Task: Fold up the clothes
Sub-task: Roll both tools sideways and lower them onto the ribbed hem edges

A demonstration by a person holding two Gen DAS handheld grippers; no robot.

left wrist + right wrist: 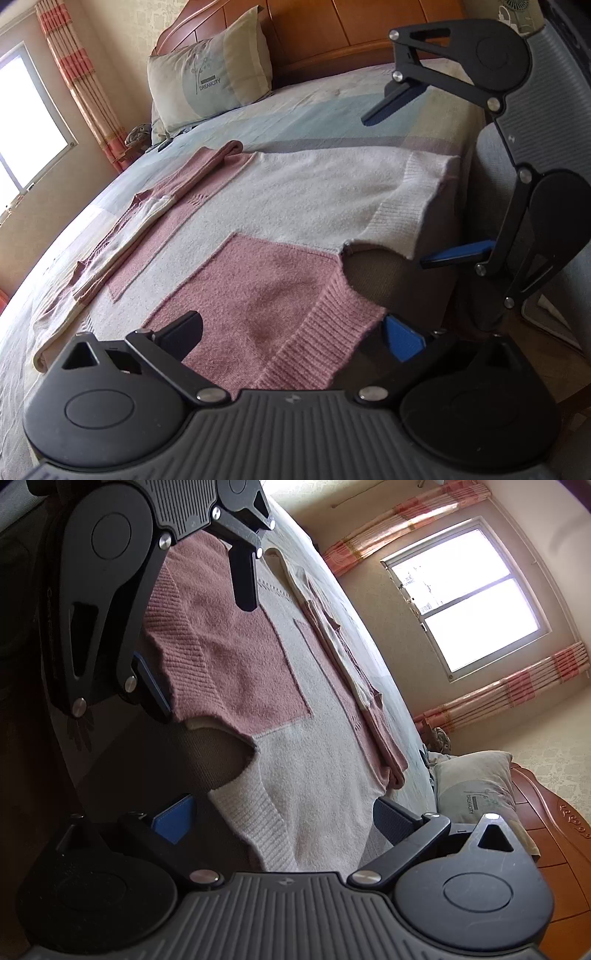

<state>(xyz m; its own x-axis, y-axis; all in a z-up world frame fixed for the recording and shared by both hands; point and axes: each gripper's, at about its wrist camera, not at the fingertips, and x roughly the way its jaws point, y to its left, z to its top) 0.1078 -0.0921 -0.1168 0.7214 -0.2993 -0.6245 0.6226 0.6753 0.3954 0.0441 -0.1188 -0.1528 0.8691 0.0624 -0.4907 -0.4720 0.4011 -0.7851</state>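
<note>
Pink-and-white sweater [280,206] hem overhanging near bed [332,107] edge, left gripper [295,332] and right gripper [284,818] fingers apart astride hem, open bedspread beyond

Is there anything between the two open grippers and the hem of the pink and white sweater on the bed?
Nothing visible stands in the way. The left gripper straddles the pink hem corner; the right gripper straddles the white hem corner. Both are open around the sweater.
</note>
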